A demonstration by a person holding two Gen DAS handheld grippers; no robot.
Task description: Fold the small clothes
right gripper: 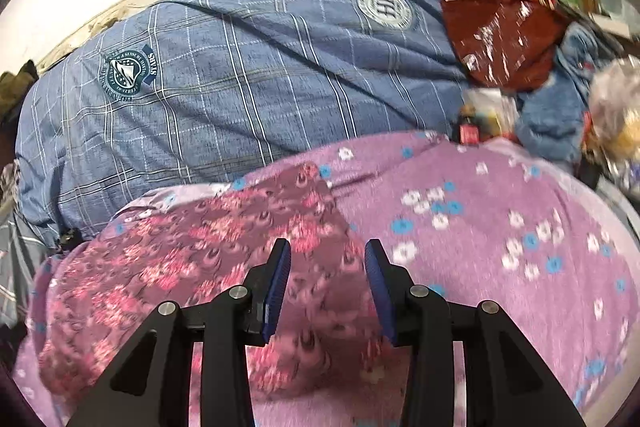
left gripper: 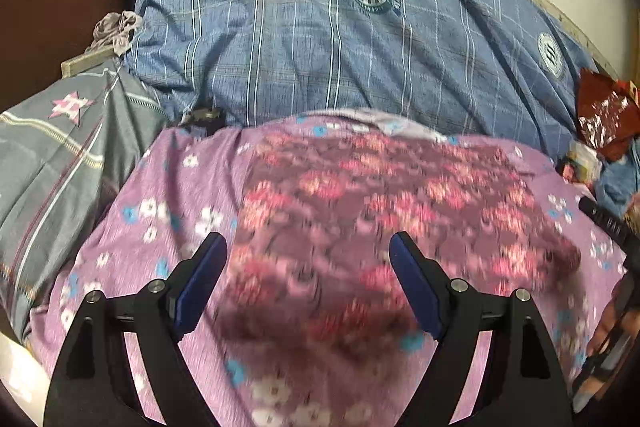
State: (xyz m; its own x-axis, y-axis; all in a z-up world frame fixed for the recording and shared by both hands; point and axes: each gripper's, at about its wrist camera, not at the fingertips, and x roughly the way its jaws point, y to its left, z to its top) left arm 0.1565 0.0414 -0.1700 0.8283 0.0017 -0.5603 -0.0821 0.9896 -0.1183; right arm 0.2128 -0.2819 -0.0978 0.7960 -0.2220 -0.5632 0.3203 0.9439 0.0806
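Observation:
A small maroon garment with a pink flower print (left gripper: 380, 211) lies spread on a purple flowered sheet (left gripper: 160, 195); it is blurred in the left wrist view. My left gripper (left gripper: 308, 259) hovers over its near part, jaws wide apart, nothing between the blue pads. In the right wrist view the same garment (right gripper: 192, 267) fills the lower left on the purple sheet (right gripper: 480, 211). My right gripper (right gripper: 328, 263) stands over the garment's right part, jaws partly apart, and no cloth is visibly pinched between its pads. A hand on a black tool (left gripper: 608, 223) shows at the right edge of the left wrist view.
A bulky blue plaid duvet (left gripper: 320, 39) (right gripper: 224, 99) rises right behind the sheet. A grey pillow with a pink star (left gripper: 60, 147) lies left. A shiny red bag (right gripper: 500, 39) and blue clutter (right gripper: 552, 115) sit at the right. A brown headboard (left gripper: 52, 7) stands at far left.

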